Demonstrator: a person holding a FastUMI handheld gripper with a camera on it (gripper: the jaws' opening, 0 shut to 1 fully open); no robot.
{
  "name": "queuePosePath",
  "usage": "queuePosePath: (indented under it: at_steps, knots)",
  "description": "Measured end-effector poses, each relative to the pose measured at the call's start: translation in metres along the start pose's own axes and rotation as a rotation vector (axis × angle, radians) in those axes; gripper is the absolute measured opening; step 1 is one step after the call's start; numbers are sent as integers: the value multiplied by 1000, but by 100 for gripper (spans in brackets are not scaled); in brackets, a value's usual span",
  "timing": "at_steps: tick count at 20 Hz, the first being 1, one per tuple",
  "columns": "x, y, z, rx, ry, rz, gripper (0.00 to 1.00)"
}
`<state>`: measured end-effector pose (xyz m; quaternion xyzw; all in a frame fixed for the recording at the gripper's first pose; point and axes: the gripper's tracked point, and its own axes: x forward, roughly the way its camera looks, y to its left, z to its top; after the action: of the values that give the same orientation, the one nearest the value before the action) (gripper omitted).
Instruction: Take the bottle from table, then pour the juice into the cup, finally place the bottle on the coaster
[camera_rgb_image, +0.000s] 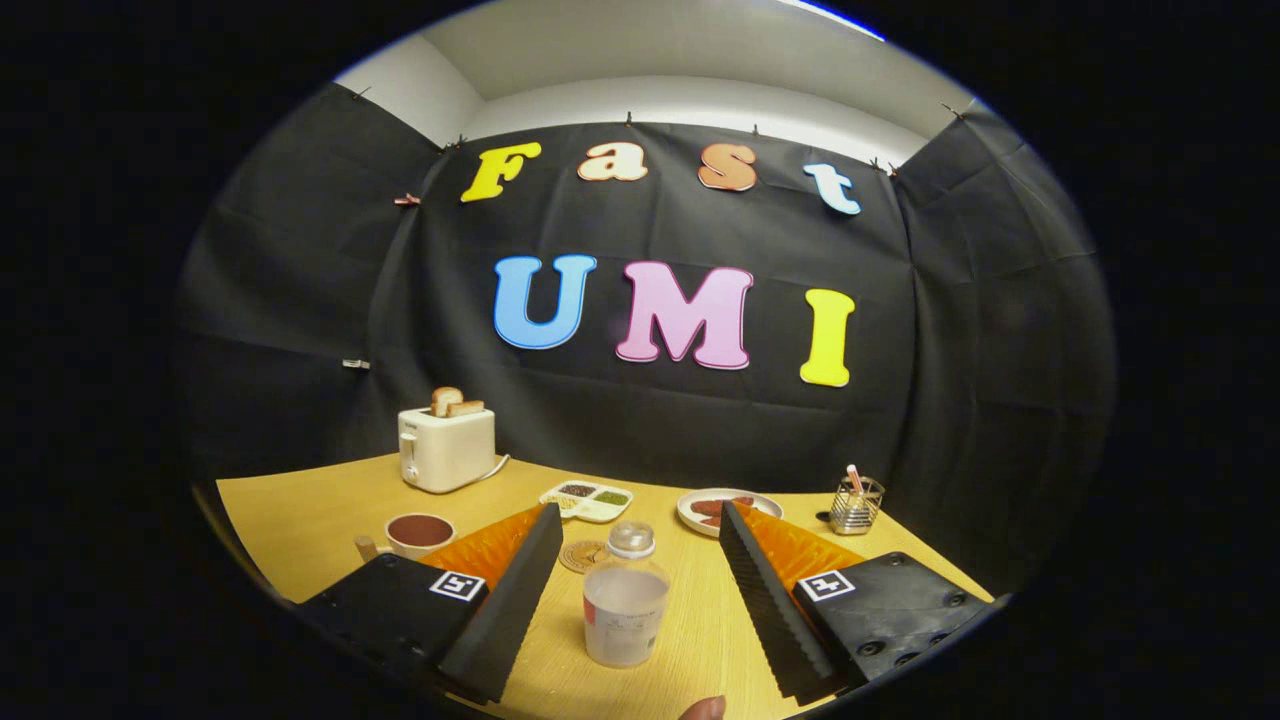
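So I'm on the first step, the take: my tongs (632, 590) are spread wide and hold nothing, with the bottle (626, 600) upright on the desk (300, 515) between the two fingers, neither touching it. Next I'd judge I must ease forward and close evenly on its body. The cup (419, 534) waits beyond my left finger, the coaster (583, 555) just behind the bottle.
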<state>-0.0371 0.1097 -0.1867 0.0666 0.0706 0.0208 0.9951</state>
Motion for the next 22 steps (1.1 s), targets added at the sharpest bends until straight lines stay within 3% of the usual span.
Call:
queuePosePath:
  at_steps: [5,14,15,16,17,22]
  knots:
    - [11,8,-49,39,50,-28,97]
    - [27,8,-93,64,106,-126,97]
    - [29,7,-97,64,114,-130,96]
    - [30,7,-98,72,122,-132,84]
    - [32,7,-97,84,129,-138,78]
    - [34,2,-55,53,151,-165,73]
